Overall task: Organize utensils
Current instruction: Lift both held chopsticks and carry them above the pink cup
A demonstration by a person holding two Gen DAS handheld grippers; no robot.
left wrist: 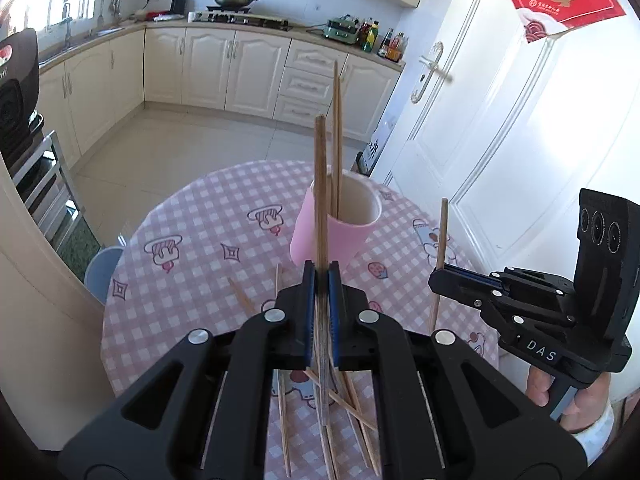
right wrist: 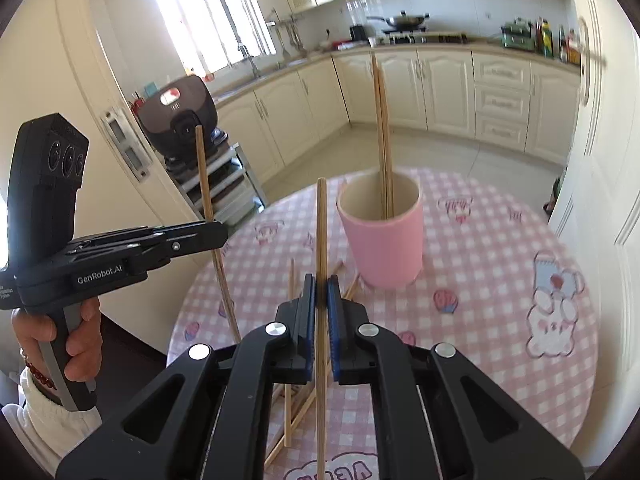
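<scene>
Upright, chopstick (left wrist: 320, 184) clamped in left tool (left wrist: 321, 280).

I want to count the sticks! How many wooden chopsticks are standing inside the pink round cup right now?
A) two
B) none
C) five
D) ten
A: two thin wooden chopsticks stand side by side inside the pink round cup on the checked table; the left tongs and the right tongs each pinch one more chopstick, not yet in the cup.

wooden chopsticks (left wrist: 320, 184) upright – pink cup (left wrist: 320, 236)
</scene>
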